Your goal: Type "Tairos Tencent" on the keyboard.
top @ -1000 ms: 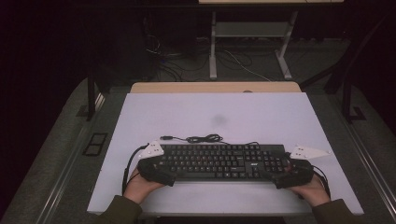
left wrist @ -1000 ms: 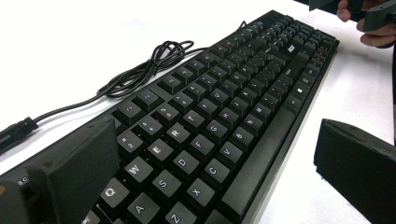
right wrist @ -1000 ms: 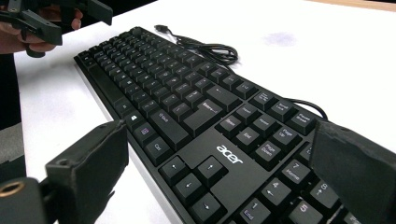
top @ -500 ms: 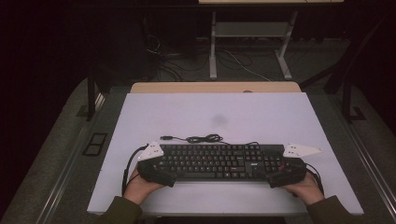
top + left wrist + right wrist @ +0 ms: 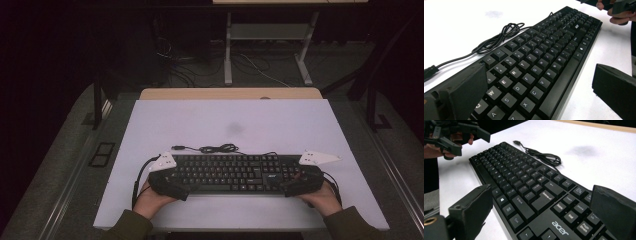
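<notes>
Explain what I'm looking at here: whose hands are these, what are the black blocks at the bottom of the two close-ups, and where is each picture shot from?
No robot arm here: a person holds a hand-held gripper in each hand. The high view looks down from above the person's side of the white table; the left hand-held gripper sits at the keyboard's left end, the right hand-held gripper at its right end.

The two close-ups come from cameras riding on those grippers. The black blocks rising from the bottom are each gripper's own two jaws. In both, the jaws stand apart on either side of the black keyboard, one over the key side and one off the front edge, so both look open and not clamped.

The keyboard lies flat on the table, its cable bundled loosely behind it, plug end free.
</notes>
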Action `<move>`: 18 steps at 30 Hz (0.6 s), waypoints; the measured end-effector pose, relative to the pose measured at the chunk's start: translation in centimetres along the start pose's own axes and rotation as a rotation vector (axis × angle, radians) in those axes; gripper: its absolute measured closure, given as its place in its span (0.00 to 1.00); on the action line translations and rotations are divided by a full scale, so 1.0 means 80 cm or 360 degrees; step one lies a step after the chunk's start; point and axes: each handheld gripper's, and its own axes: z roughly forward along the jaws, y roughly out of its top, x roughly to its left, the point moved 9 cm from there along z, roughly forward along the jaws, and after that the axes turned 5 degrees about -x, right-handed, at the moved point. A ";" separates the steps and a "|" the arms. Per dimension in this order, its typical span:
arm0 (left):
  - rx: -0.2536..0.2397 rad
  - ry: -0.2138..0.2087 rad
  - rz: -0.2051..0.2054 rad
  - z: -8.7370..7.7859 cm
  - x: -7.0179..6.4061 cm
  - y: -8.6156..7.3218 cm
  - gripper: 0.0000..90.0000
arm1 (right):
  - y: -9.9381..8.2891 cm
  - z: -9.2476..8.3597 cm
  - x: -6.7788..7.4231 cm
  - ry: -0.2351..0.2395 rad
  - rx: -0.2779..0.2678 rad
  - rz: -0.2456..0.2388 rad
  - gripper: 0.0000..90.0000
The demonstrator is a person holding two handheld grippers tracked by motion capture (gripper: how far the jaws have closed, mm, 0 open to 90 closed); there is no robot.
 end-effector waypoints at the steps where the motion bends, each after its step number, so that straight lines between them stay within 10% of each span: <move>1: 0.0004 -0.0007 0.0006 0.001 -0.001 0.000 0.00 | 0.001 0.001 0.000 0.0003 -0.0004 0.0005 0.05; 18: 0.0002 -0.0004 0.0000 0.000 -0.002 -0.001 0.00 | 0.003 0.024 0.012 0.0067 0.0024 -0.0001 0.05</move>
